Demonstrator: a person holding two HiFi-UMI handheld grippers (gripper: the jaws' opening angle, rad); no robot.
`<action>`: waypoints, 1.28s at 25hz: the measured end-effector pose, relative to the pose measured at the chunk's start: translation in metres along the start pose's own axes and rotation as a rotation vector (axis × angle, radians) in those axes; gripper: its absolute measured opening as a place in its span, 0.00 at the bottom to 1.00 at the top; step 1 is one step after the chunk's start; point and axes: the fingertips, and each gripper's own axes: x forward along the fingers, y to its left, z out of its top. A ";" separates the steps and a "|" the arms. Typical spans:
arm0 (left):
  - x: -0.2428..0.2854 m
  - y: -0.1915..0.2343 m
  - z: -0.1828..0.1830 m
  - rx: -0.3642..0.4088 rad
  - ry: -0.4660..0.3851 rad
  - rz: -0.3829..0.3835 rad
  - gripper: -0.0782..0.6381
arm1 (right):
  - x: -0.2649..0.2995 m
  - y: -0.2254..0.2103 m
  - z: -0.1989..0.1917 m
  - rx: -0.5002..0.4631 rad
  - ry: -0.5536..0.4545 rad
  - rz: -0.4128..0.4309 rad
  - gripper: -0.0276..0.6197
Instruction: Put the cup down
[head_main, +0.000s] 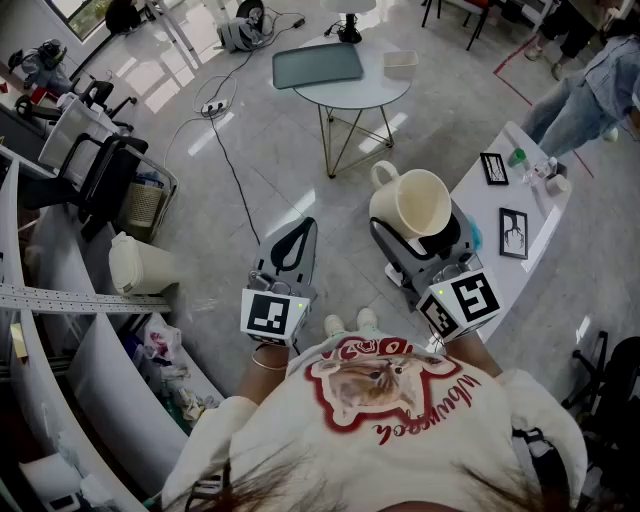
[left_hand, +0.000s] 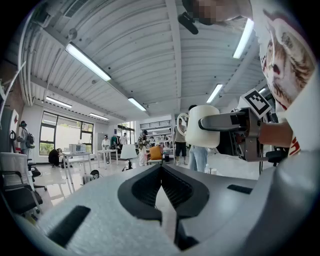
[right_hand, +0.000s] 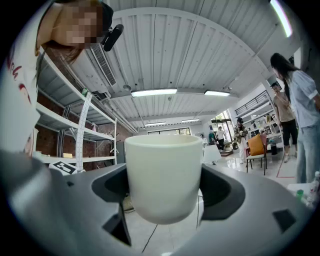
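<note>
A cream long-sleeved sweatshirt (head_main: 400, 440) bears a red-edged animal print and red script; white shoes (head_main: 348, 323) show below. A thin bangle (head_main: 268, 362) sits just behind the left tool (head_main: 300, 236). It and the right tool (head_main: 425, 245) are grey with black-lined jaws, each with a black-and-white marker cube (head_main: 270, 315) at its rear.

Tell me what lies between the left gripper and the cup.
Only bare floor tiles, seen in the head view; the cup sits in the right gripper, apart from the left gripper.

Your left gripper (head_main: 298, 235) points level, jaws together, empty; your right gripper (head_main: 422, 240), level, clamps the cup (head_main: 412, 200).
</note>
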 end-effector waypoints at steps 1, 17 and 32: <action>0.000 -0.001 0.000 -0.002 0.000 0.000 0.13 | 0.000 -0.001 0.001 -0.001 0.000 0.000 0.65; 0.002 -0.001 -0.005 -0.023 0.004 -0.014 0.13 | 0.003 -0.005 -0.002 -0.030 0.013 -0.033 0.65; 0.012 -0.007 0.001 -0.026 -0.009 0.003 0.13 | 0.002 -0.018 -0.002 -0.045 0.026 -0.032 0.65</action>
